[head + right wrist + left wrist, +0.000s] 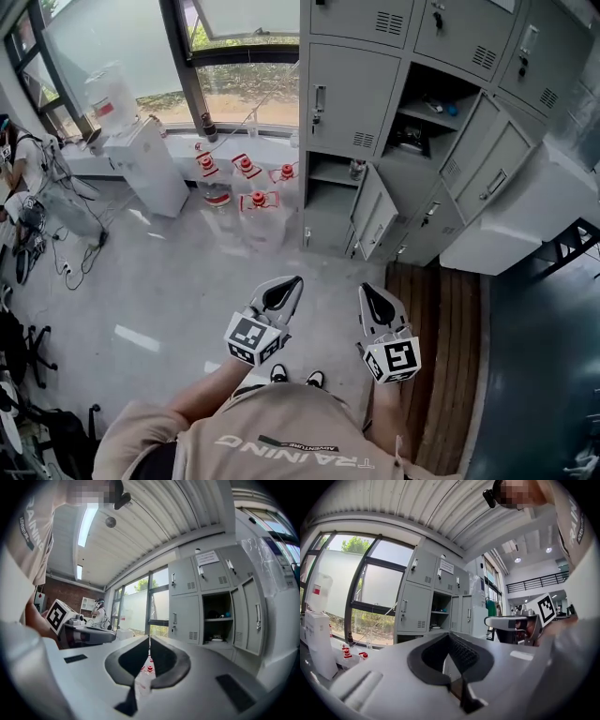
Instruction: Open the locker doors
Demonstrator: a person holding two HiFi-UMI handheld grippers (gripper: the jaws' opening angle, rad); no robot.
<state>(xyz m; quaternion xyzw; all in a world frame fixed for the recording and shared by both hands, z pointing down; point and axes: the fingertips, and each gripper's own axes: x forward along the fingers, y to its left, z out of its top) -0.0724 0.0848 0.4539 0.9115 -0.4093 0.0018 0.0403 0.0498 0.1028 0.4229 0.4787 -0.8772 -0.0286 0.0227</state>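
The fingers of my left gripper (pixel 449 637) are pressed together on nothing, and those of my right gripper (pixel 150 639) likewise, since no handle is within reach. I hold the 2 side by side, level and aimed at the lockers (pixel 352 94), which stand well ahead across the floor (pixel 187 281). One low door (pixel 377 217) hangs open, but several are shut, so I judge the work unfinished.
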